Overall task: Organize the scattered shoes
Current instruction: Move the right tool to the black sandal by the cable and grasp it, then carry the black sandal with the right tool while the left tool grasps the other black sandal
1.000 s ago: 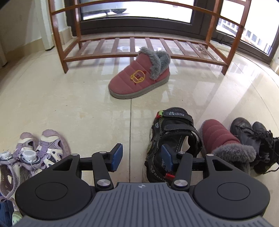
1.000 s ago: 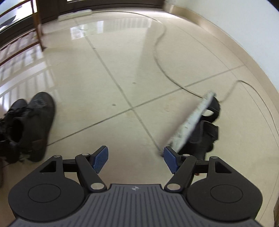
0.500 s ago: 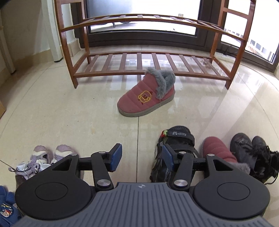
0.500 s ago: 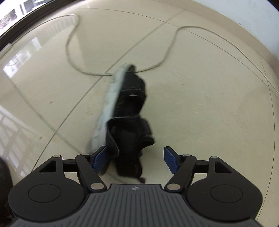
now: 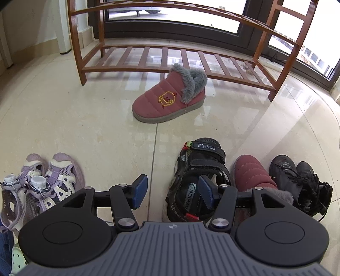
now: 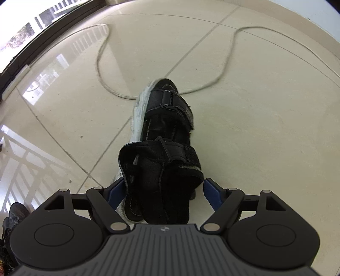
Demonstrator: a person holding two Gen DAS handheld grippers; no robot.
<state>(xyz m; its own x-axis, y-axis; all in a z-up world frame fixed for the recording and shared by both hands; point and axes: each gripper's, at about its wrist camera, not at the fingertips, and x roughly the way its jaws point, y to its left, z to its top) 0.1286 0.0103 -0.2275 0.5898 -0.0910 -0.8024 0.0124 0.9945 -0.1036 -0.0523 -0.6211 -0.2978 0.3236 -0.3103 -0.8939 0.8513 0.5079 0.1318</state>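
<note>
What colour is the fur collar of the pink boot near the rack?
Grey fur collar, clearest in the left wrist view.

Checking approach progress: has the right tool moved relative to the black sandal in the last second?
Yes. The right tool swung toward the black sandal and closed in; a second ago the sandal lay off to its right, now its heel sits between the open fingers, over the same floor cable.

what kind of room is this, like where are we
Probably a home entryway or balcony-side room: a low wooden shoe rack stands before big glass doors, and children's shoes, such as a pink fur-lined boot, lie scattered on the glossy tiled floor.
</note>
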